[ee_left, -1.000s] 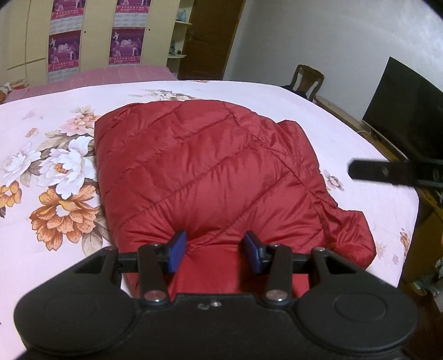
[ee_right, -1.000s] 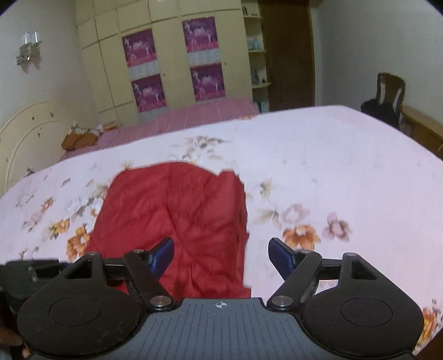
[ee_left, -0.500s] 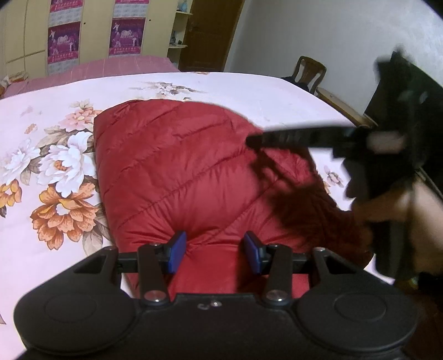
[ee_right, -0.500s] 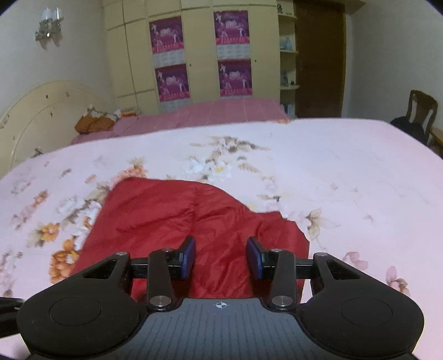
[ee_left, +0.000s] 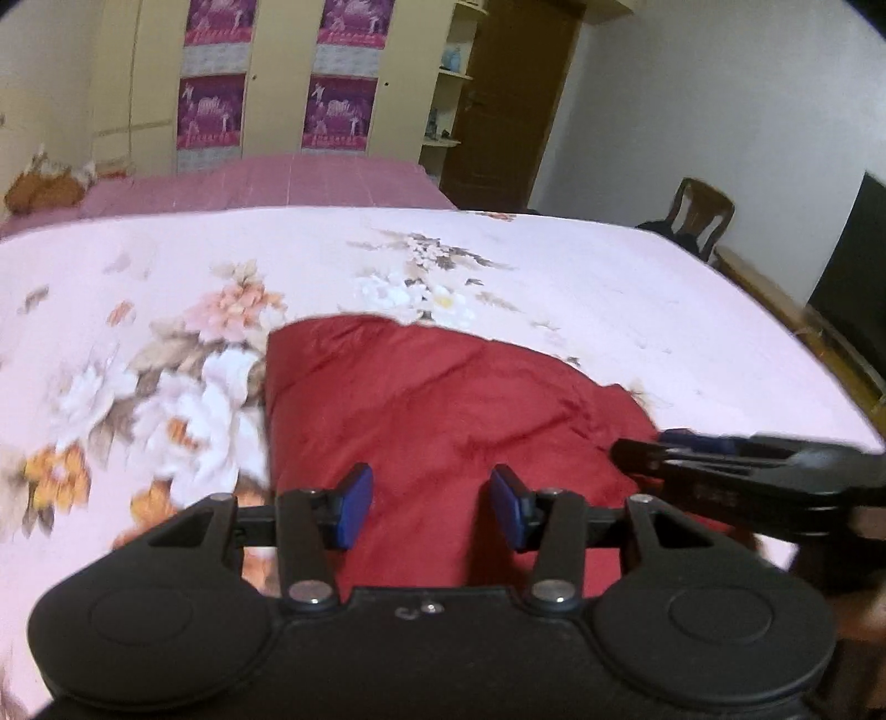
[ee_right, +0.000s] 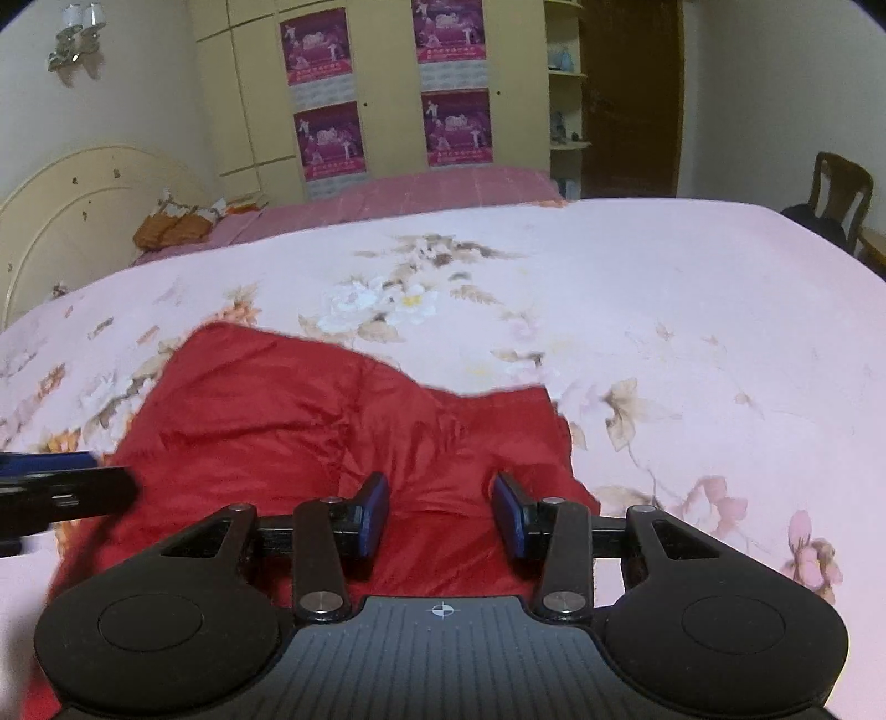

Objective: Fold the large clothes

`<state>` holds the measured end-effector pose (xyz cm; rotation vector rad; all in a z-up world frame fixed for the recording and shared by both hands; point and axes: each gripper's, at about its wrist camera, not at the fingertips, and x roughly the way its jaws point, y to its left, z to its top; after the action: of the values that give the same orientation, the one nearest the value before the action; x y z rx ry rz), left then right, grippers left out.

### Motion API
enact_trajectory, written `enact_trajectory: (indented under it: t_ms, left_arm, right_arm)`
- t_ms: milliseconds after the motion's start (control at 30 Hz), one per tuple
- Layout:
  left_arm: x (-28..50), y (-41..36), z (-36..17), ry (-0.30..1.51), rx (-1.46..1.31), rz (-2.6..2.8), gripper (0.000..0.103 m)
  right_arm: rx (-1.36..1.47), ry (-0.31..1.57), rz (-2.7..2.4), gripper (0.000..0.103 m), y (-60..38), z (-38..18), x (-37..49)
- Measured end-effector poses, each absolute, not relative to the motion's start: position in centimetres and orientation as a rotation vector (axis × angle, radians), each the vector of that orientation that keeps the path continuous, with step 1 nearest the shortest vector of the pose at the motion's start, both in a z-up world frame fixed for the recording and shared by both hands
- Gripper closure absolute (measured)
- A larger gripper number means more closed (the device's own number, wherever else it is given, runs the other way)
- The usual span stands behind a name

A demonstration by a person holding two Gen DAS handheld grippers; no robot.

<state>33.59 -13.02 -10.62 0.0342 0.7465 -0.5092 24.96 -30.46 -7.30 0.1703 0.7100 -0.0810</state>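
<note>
glossy red quilted cloth jacket [ee_left: 443, 410] on smooth matt floral cotton-like bedsheet [ee_left: 609, 288].

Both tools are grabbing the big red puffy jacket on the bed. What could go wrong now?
1. The red jacket looks slick and puffy, so it might slip from the right tool or the left tool during lifting.
2. The two tools sit close together along the near edge, so they could bump.
3. The far edge already lies uneven, so the fold may end up crooked.

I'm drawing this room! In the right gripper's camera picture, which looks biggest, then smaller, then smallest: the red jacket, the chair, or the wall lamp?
Largest to smallest, as they look:
1. red jacket
2. chair
3. wall lamp
The jacket lies nearest the camera, so it looks extra big; the chair and lamp are farther away.
</note>
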Motion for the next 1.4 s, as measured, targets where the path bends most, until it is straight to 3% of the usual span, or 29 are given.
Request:
enact_trajectory:
  t_ms: [533,1033,1400]
  left_arm:
    - [37.7,-16.3,-14.9,0.825,0.113,-0.466,0.055]
    - [34.4,-14.8,-11.7,0.788,0.126,-0.499,0.050]
    - [30.9,-13.1,-10.7,0.785,0.125,-0.551,0.050]
  right_arm:
    - [0.199,0.783,-0.126,0.062,-32.8,-12.4,27.7]
    - [0.248,0.730,-0.084,0.061,-32.4,-6.3,22.9]
    - [0.215,0.737,-0.071,0.061,-29.8,-5.1,18.7]
